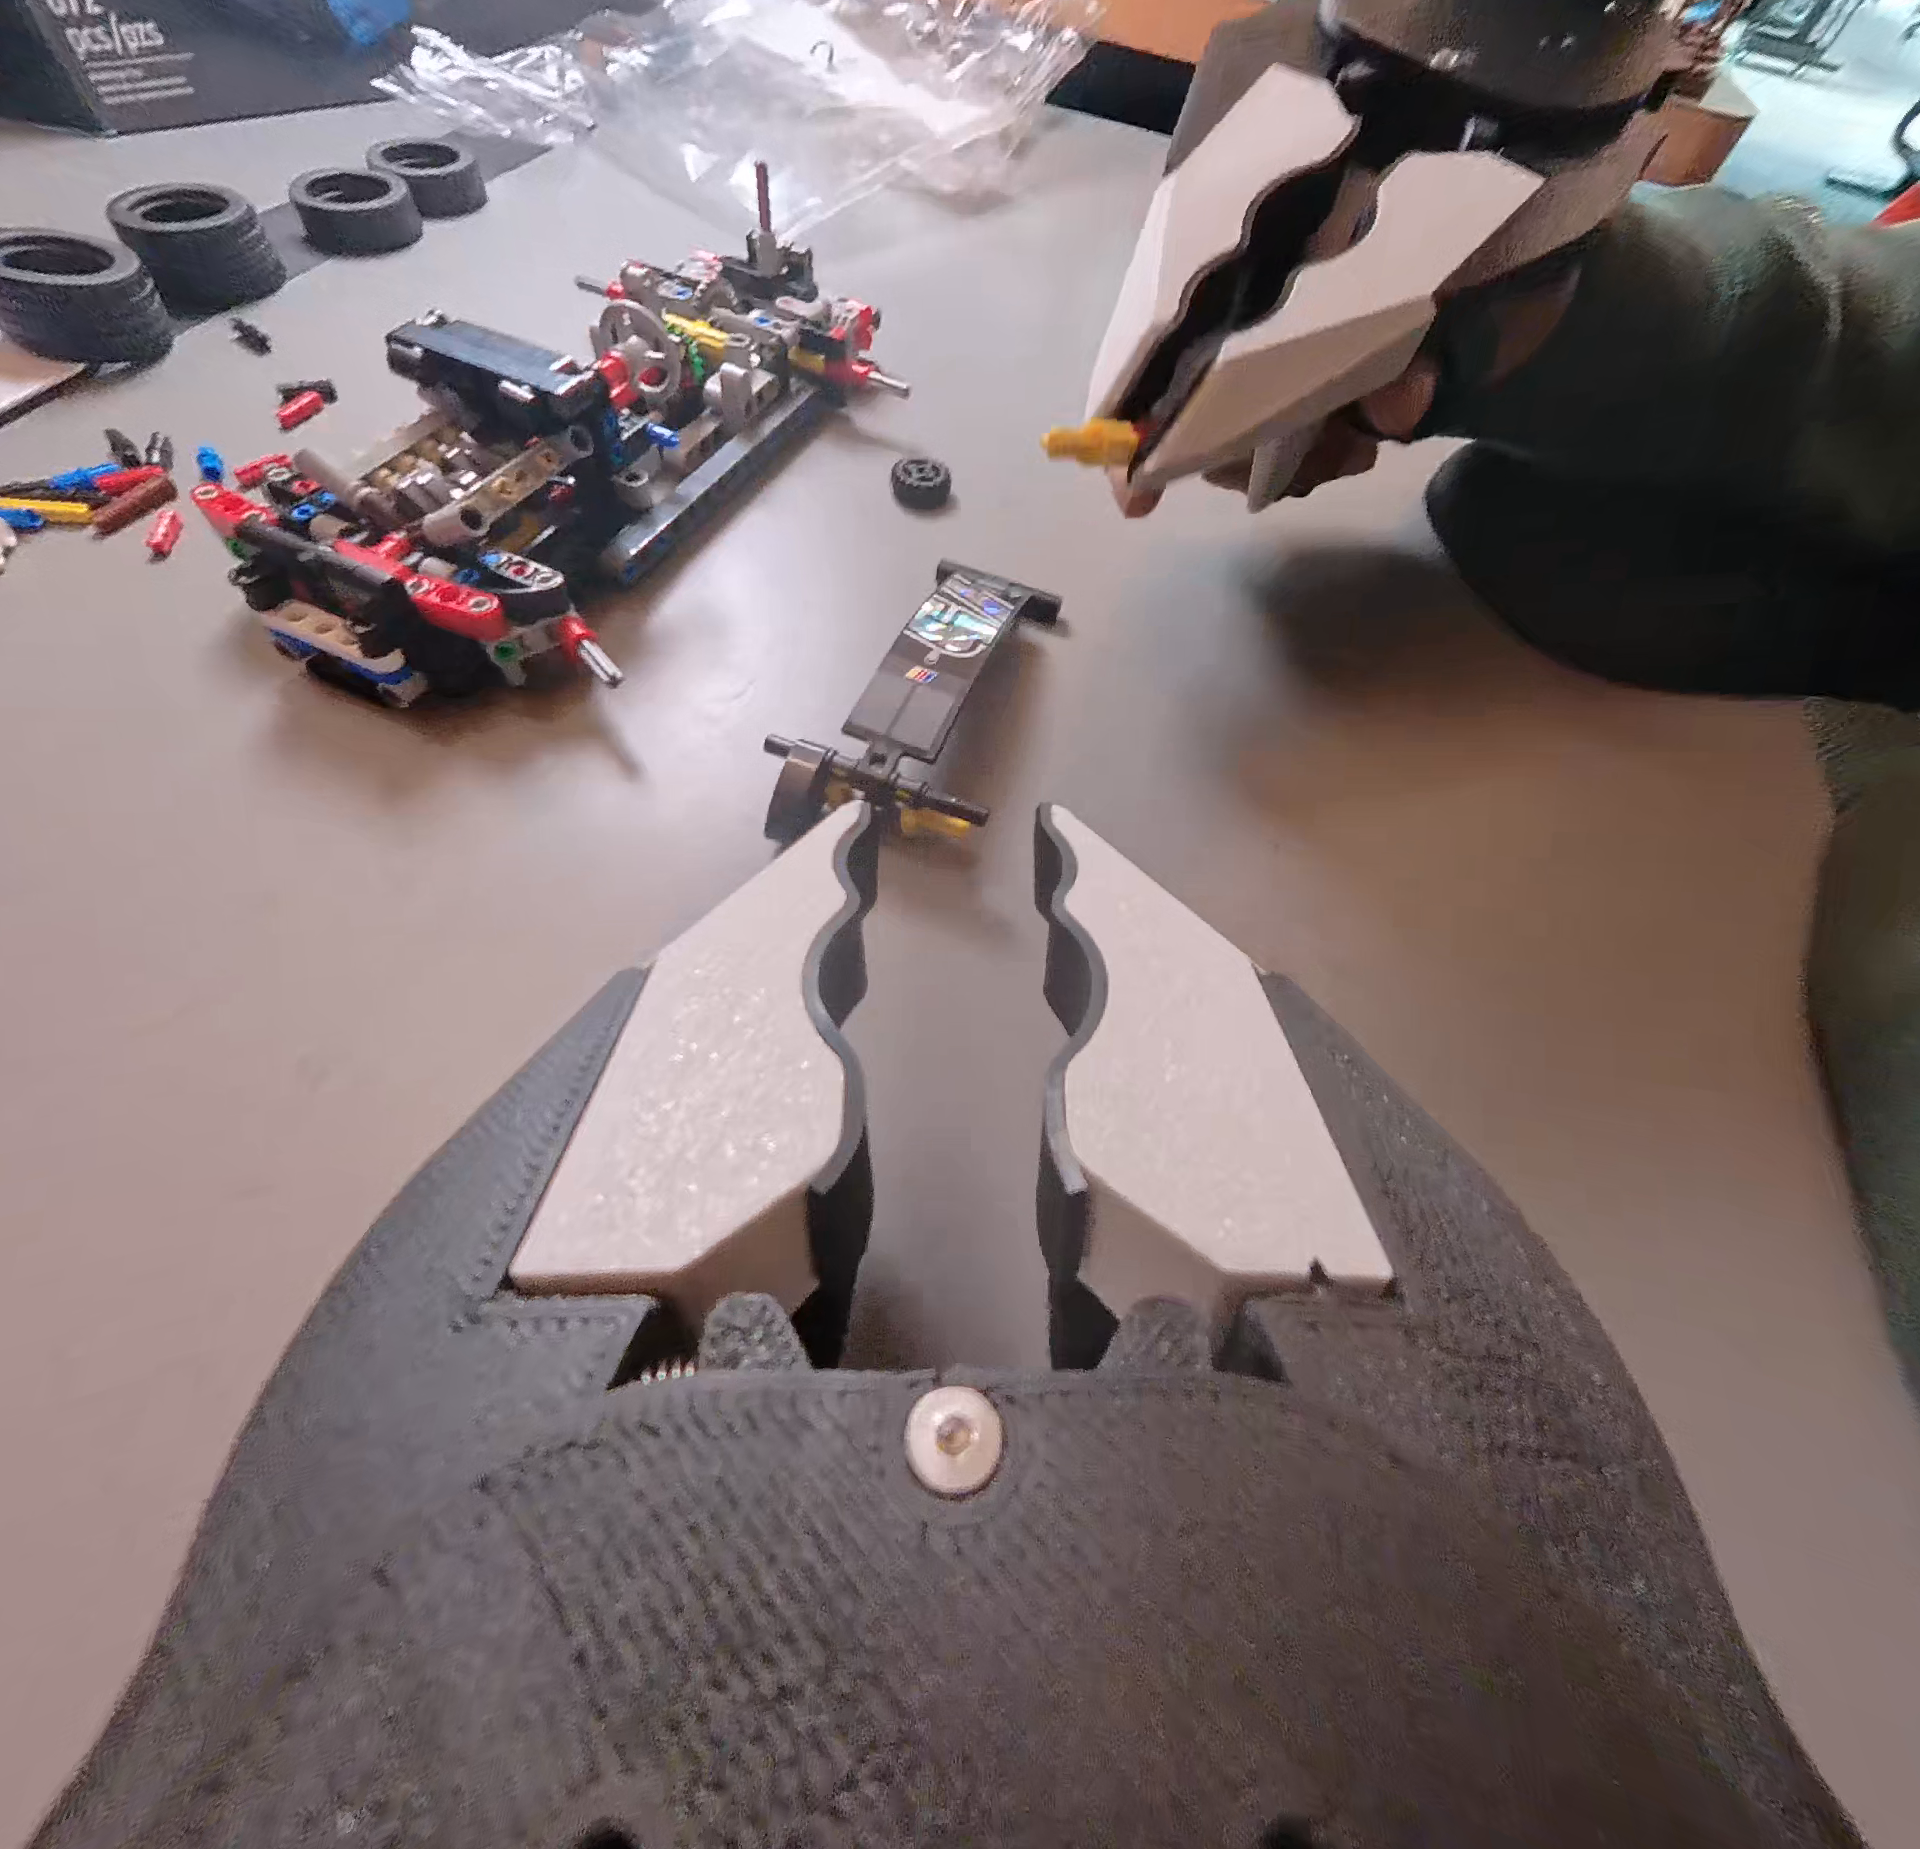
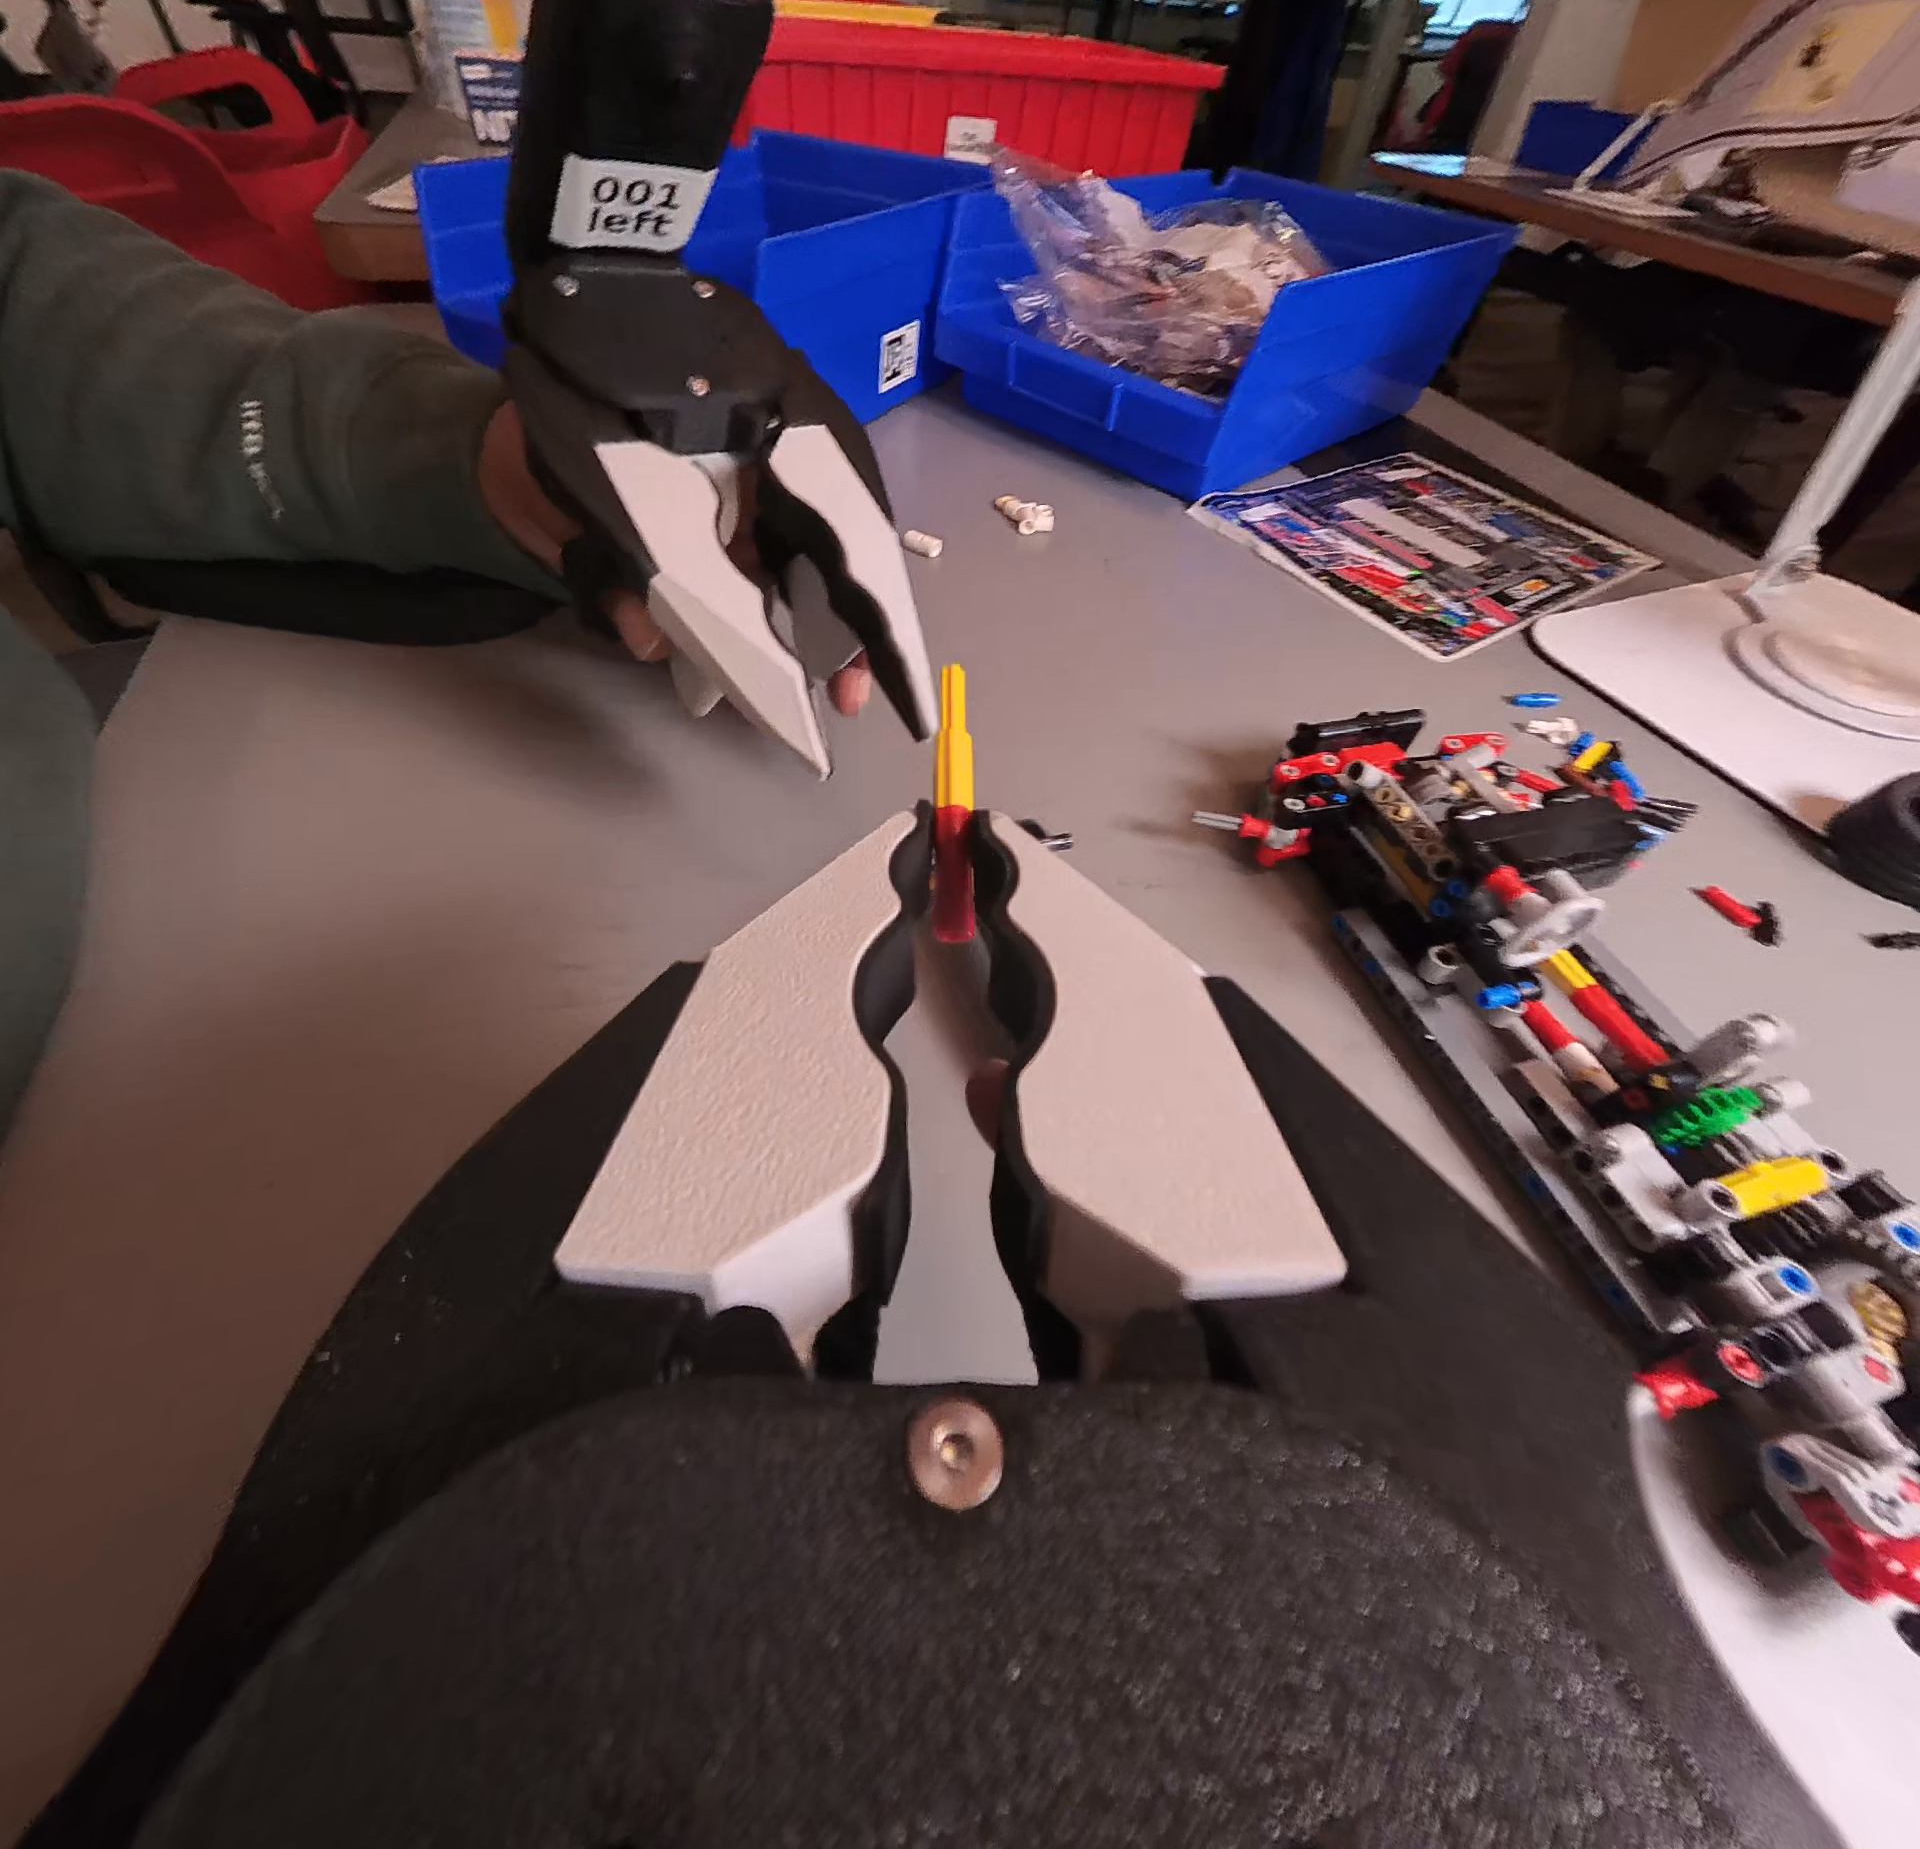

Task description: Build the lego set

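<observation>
My right gripper point(image 2: 951, 823) is pinched closed at the tips, jaws nearly meeting. My left gripper point(image 1: 951, 812) hangs with its jaws parted, a clear gap running between both fingers, nothing in it. In the right wrist view the left gripper point(image 2: 878, 750) points down at a slant just ahead of my right jaws, tips close but apart.

Grey desk point(image 1: 1351, 864) carries the half-built car chassis point(image 1: 540, 469) centre-left, tyres point(image 1: 197, 230) upper left, black panel piece point(image 1: 914, 687) mid-frame
</observation>
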A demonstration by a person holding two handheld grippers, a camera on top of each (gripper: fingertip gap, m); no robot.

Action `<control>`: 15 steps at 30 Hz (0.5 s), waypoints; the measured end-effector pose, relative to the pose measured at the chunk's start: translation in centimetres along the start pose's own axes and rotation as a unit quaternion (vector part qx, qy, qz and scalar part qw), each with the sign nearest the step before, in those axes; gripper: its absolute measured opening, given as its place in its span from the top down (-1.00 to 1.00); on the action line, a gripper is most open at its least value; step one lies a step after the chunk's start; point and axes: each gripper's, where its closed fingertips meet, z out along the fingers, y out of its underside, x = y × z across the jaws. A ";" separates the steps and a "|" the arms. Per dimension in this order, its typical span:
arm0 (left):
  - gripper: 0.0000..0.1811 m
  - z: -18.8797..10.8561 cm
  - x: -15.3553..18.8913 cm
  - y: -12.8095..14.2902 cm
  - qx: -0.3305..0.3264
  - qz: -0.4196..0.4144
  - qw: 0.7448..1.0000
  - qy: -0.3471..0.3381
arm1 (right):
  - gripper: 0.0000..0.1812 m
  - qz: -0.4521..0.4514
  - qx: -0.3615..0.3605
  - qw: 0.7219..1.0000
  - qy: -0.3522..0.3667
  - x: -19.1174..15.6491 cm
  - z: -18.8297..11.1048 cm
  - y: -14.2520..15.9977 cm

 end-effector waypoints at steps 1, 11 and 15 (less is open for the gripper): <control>0.69 0.1 -0.2 0.1 -0.006 0.001 1.000 -0.009 | 0.96 0.004 0.007 1.000 0.014 0.5 -0.1 -0.2; 0.36 3.3 -0.6 2.4 -0.120 0.066 0.987 -0.088 | 0.96 0.008 0.007 0.997 0.076 3.0 -1.0 -0.1; 0.37 4.2 -0.8 2.1 -0.125 0.068 0.984 -0.103 | 0.96 -0.004 0.001 0.997 0.081 2.8 -0.8 -0.1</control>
